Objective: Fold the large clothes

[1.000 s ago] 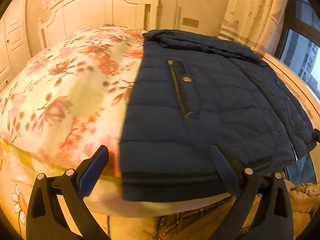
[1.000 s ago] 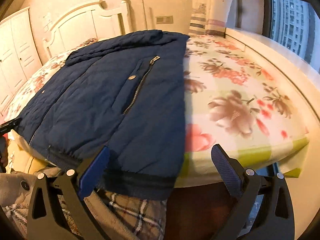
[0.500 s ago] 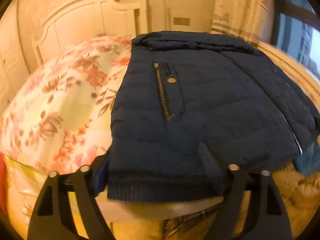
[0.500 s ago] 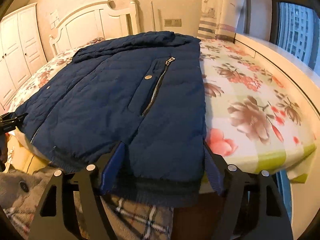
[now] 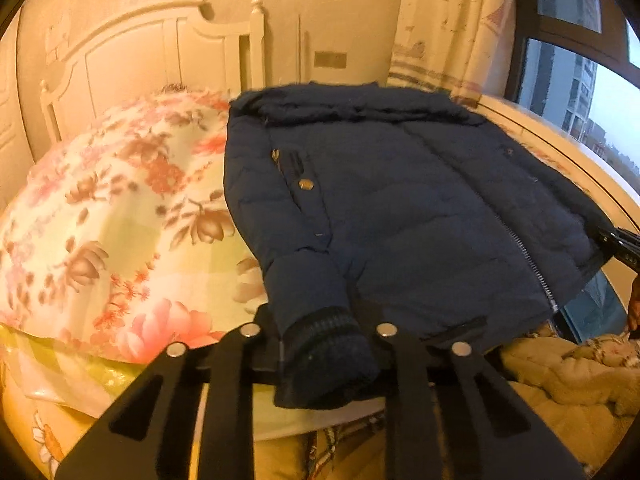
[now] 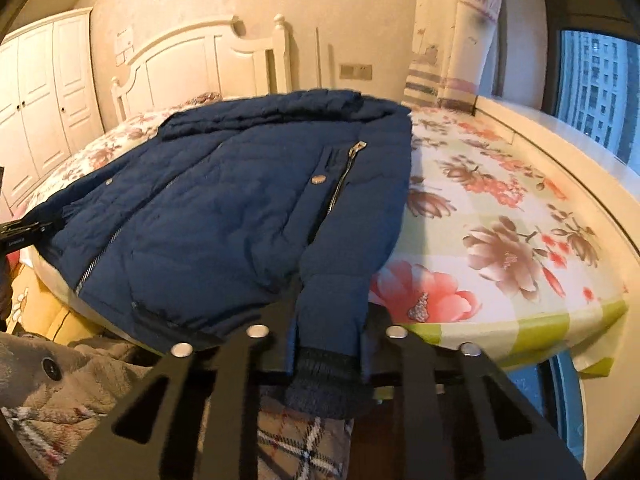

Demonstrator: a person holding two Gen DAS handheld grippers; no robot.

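Note:
A navy quilted jacket (image 5: 400,200) lies front-up on a bed with a floral sheet (image 5: 100,220), its ribbed hem at the near edge. It also shows in the right wrist view (image 6: 224,208). My left gripper (image 5: 320,344) is shut on the jacket's left hem corner, which bunches between the fingers. My right gripper (image 6: 328,352) is shut on the jacket's right hem corner the same way. Each gripper's tip shows at the far edge of the other's view, the right one (image 5: 620,240) and the left one (image 6: 24,232).
A white headboard (image 5: 152,60) stands behind the bed. A curtain (image 5: 452,20) and window (image 5: 580,80) are on the right side. White wardrobe doors (image 6: 40,92) stand on the left. A fluffy beige garment (image 5: 568,376) and plaid fabric (image 6: 296,444) are below the bed edge.
Both grippers moved onto the jacket's hem and closed from wide open to shut on its corners. The hem corners now bunch up between the fingers.

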